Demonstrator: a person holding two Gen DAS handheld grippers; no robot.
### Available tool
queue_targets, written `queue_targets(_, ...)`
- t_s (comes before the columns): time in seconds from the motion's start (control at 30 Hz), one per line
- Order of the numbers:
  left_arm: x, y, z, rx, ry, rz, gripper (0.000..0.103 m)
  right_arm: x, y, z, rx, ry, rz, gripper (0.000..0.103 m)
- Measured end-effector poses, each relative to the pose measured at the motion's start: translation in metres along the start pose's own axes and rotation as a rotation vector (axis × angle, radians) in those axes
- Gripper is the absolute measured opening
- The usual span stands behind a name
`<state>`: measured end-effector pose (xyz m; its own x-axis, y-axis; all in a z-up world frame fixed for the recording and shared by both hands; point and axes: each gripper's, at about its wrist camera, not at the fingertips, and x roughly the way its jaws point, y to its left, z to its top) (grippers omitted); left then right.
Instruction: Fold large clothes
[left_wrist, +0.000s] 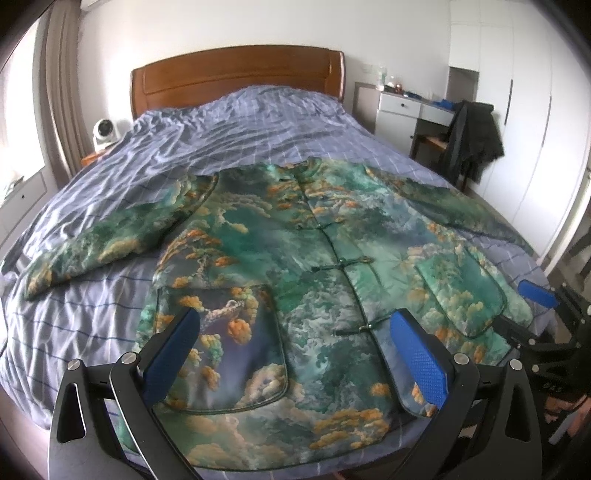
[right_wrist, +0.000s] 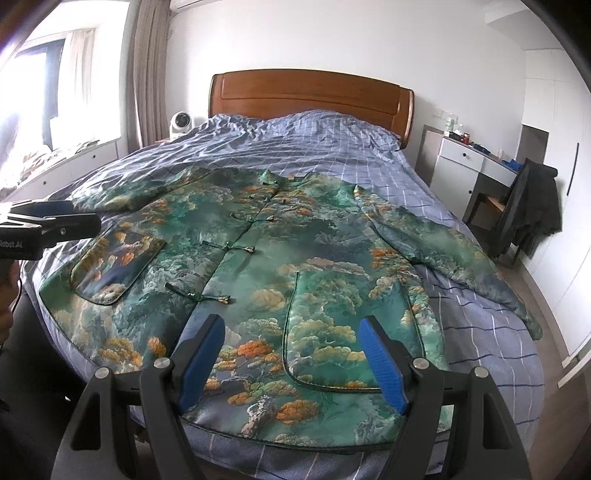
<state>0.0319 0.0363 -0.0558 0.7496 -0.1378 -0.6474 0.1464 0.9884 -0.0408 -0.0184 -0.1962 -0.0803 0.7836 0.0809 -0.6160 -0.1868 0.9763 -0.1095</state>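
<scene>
The printed jacket (right_wrist: 258, 266) lies flat on the bed (right_wrist: 332, 147), collar toward the headboard (right_wrist: 310, 96), hem nearest both hand-held grippers: left hand-held gripper (left_wrist: 295, 354) and right hand-held gripper (right_wrist: 295, 362) hover spread, empty.

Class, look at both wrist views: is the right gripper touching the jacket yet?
Cannot tell. In the right wrist view the right gripper stands open over the jacket hem, nothing pinched between its pads; neither view plainly shows contact or a gap beneath the fingertips.
</scene>
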Motion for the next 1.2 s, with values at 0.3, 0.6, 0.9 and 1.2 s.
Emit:
queue_targets(0.3, 0.007, 0.008, 0.0, -0.069, 0.026, 0.014, 0.103, 0.003, -0.013, 0.001, 0.07, 0.027, -0.007, 0.077)
queue_targets(0.6, 0.008, 0.009, 0.001, -0.074, 0.017, 0.039, 0.103, 0.006, -0.027, 0.005, 0.132, 0.035, -0.05, 0.077)
queue_targets(0.9, 0.012, 0.007, 0.001, -0.042, 0.024, 0.066, 0.103, 0.004, -0.048, 0.01, 0.17, 0.023, -0.076, 0.077)
queue_targets(1.2, 0.021, 0.001, 0.0, -0.024, 0.049, 0.081, 0.103, 0.005, -0.087, 0.011, 0.249, 0.025, -0.123, 0.077)
